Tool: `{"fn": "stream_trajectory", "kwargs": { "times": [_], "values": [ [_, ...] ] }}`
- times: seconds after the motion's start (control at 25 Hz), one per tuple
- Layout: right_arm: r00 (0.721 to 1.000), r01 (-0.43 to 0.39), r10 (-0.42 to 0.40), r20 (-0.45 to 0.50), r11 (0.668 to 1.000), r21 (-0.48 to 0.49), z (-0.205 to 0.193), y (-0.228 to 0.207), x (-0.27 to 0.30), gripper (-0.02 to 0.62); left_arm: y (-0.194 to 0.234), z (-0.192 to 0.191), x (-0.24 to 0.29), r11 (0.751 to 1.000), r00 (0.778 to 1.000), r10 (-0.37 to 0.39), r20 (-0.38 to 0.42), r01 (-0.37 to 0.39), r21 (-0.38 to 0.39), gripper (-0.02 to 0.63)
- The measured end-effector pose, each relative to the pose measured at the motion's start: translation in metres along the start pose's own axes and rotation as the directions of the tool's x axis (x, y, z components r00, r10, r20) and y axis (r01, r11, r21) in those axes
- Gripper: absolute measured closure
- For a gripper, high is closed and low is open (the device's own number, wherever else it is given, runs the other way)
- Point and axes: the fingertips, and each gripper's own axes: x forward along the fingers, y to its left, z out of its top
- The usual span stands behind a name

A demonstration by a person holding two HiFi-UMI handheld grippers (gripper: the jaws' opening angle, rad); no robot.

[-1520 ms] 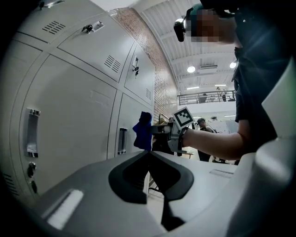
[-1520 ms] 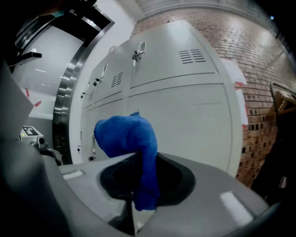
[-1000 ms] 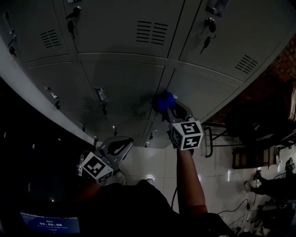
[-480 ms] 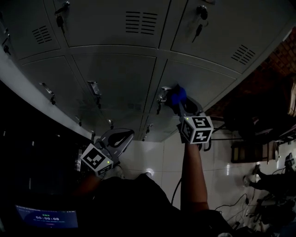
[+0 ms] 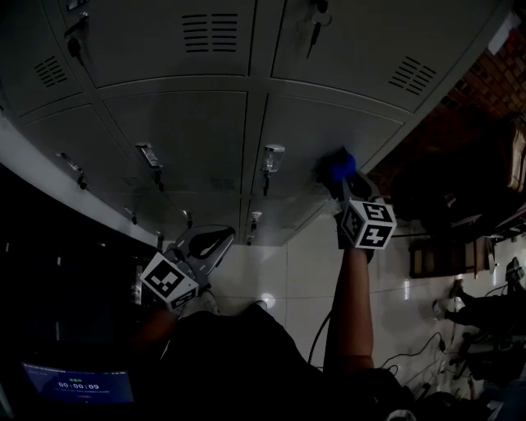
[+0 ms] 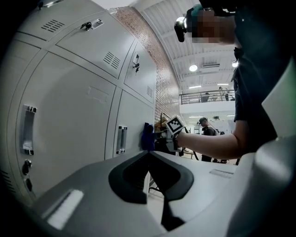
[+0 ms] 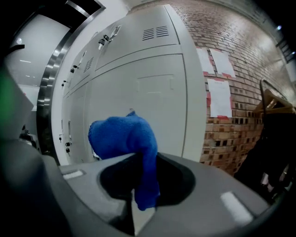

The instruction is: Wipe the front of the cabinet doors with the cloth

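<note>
Grey metal cabinet doors (image 5: pixel 308 131) fill the top of the head view. A blue cloth (image 5: pixel 338 167) is pressed against the lower right door, right of its handle (image 5: pixel 272 156). My right gripper (image 5: pixel 342 182) is shut on the cloth. In the right gripper view the cloth (image 7: pixel 122 136) bulges out above the jaws and hangs down between them, in front of the door (image 7: pixel 152 106). My left gripper (image 5: pixel 205 247) hangs low and away from the doors, shut with nothing in it. The left gripper view has the cloth (image 6: pixel 147 136) far off, against the door.
Keys hang in the upper door locks (image 5: pixel 315 25). A brick wall (image 7: pixel 240 92) with paper sheets (image 7: pixel 217 78) stands right of the cabinets. Dark furniture (image 5: pixel 427 247) stands on the tiled floor (image 5: pixel 288 263) to the right. A small screen (image 5: pixel 78 385) glows at bottom left.
My right gripper has slid the cloth rightwards across the lower door, from left of the handle to right of it. The left gripper has stayed put.
</note>
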Motion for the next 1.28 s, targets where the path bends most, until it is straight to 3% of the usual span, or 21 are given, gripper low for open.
{"fn": "stream_trajectory", "kwargs": {
  "times": [0.24, 0.48, 0.6, 0.76, 0.96, 1.28],
  "values": [
    [0.990, 0.140, -0.140, -0.013, 0.990, -0.022, -0.014, -0.050, -0.013, 0.523, -0.011, -0.001, 0.007, 1.000, 1.000, -0.014, -0.005, 0.014, 0.004, 0.603],
    [0.972, 0.233, -0.234, -0.024, 0.972, -0.042, -0.026, -0.077, -0.024, 0.523, -0.017, -0.001, 0.007, 1.000, 1.000, -0.019, -0.010, 0.019, 0.004, 0.603],
    [0.970, 0.244, -0.244, -0.006, 0.969, -0.035, -0.027, -0.076, -0.036, 0.523, -0.019, -0.003, 0.004, 1.000, 1.000, -0.027, -0.012, 0.027, 0.002, 0.603],
    [0.983, 0.182, -0.182, 0.008, 0.982, -0.044, -0.028, -0.040, -0.043, 0.523, -0.017, -0.006, -0.003, 0.999, 0.999, -0.033, -0.017, 0.033, 0.000, 0.602],
    [1.000, 0.000, 0.001, 0.005, 0.997, -0.080, -0.042, 0.047, -0.027, 0.523, -0.016, -0.006, -0.013, 0.999, 0.999, -0.047, -0.004, 0.047, 0.000, 0.602],
    [0.970, -0.243, 0.241, -0.029, 0.966, -0.087, -0.051, 0.180, 0.009, 0.523, 0.000, -0.005, -0.041, 1.000, 1.000, -0.005, -0.004, 0.005, -0.007, 0.603]
  ]
}}
